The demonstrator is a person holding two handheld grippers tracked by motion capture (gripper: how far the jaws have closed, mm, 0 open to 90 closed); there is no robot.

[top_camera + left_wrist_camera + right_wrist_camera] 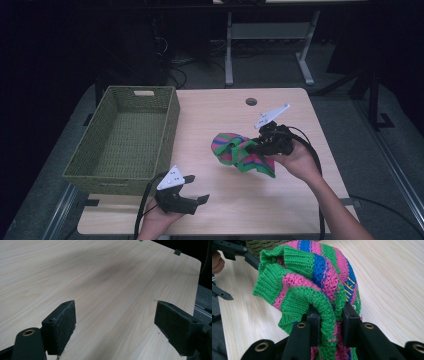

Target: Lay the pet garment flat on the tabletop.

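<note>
A knitted garment [239, 154] in green, pink and blue stripes hangs bunched over the middle of the wooden table [220, 115]. My right gripper [252, 148] is shut on a fold of it. In the right gripper view the two pads pinch the green ribbed edge of the knit [329, 317], and the rest of the garment [312, 272] bulges above the jaws. My left gripper [196, 189] rests near the table's front edge, jaws wide apart. In the left gripper view its pads [62, 322] stand open over bare wood.
An olive woven basket [127, 137] with nothing in it sits on the table's left side. A round cable hole [251, 101] lies near the far edge. Beyond the table stand a white desk frame [270, 35] and dark floor.
</note>
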